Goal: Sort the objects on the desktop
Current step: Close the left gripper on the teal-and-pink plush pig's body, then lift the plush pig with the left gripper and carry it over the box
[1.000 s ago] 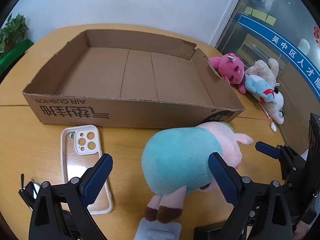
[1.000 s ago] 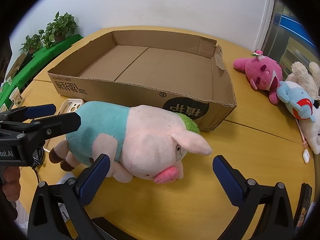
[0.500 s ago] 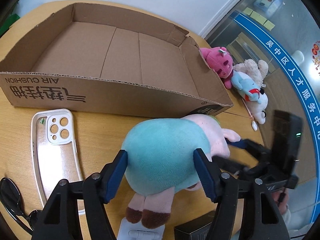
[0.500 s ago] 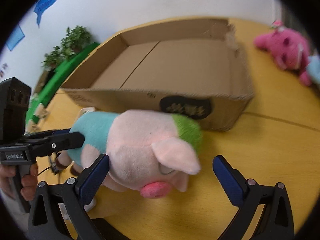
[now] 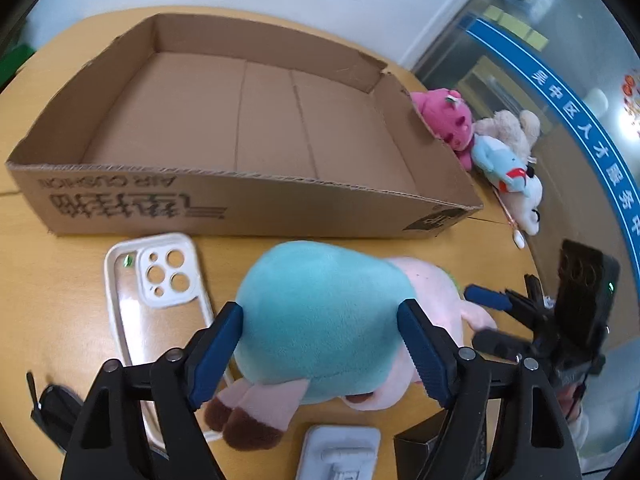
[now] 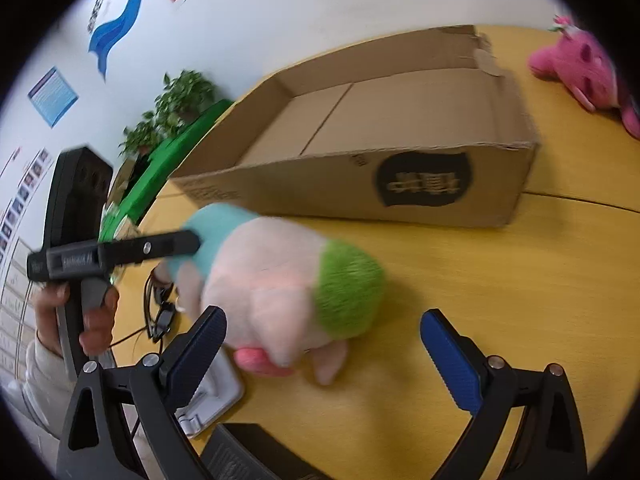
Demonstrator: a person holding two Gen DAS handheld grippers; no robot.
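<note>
On the round wooden desk [image 5: 36,272], a clear phone case with a cream rim and camera cut-outs [image 5: 156,300] lies flat toward the left, just in front of the open, shallow brown cardboard box [image 5: 256,204], whose printed front wall faces the cameras. The left gripper [image 5: 320,352] has its blue-padded jaws on either side of the teal rear of a plush pig with a pink body, brown hooves and a green tuft [image 5: 320,312]; the pads touch the plush and the jaws are opening. The pig lies on the desk in front of the box. The right gripper [image 6: 320,356] reaches over the pig's head, jaws wide and not pressing. Beyond the box's right end, at the desk's right edge, a pink plush [image 5: 444,120] and a blue-and-white plush [image 5: 504,168] lie together.
</note>
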